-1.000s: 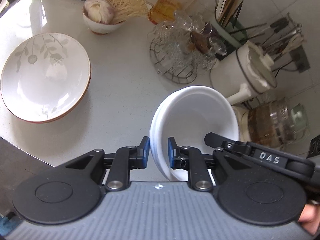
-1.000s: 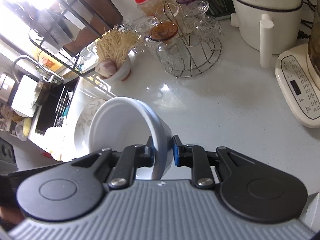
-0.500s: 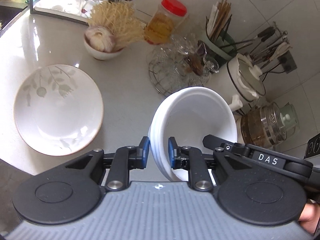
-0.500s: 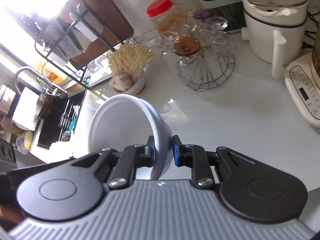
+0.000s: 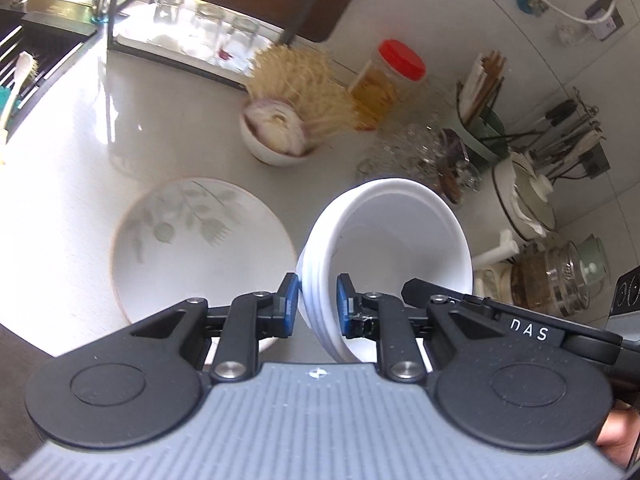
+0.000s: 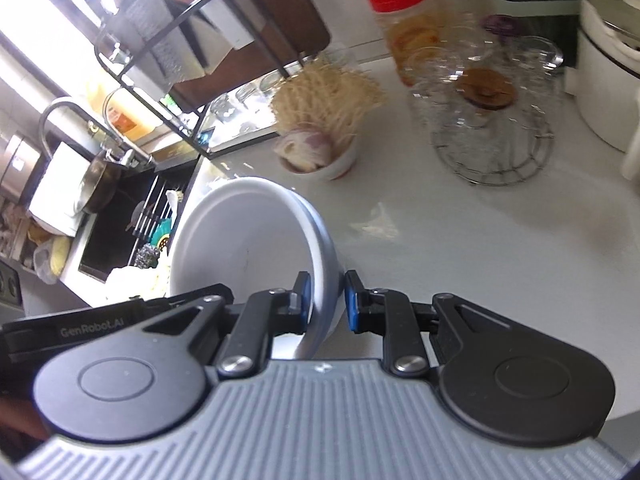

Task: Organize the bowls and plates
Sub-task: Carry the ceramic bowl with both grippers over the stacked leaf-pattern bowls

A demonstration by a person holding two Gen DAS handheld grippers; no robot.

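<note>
Both grippers hold the same white bowl up in the air. In the left wrist view the left gripper (image 5: 317, 306) is pinched on the bowl (image 5: 384, 248) wall at the lower middle of the frame, one blue pad inside and one outside. In the right wrist view the right gripper (image 6: 325, 300) is pinched on the opposite side of the bowl (image 6: 244, 240) the same way. The bowl is tipped on its side, so its open mouth faces up and away from the left camera.

What matters most is the plate (image 5: 200, 252). It lies flat on the counter (image 5: 100, 152) at the middle left of the left view, just to the left of the bowl and below it. The left gripper is the nearer one to it. I think the bowl may go onto the plate, so it would need to move left and turn flat.

The bowl looks smooth and shiny, with ridged rings around the outside. The plate is wide and shallow, white with grey leaves and a thin brown edge. The counter is pale, hard and glossy. A small bowl of garlic (image 5: 276, 140) sits further back.
</note>
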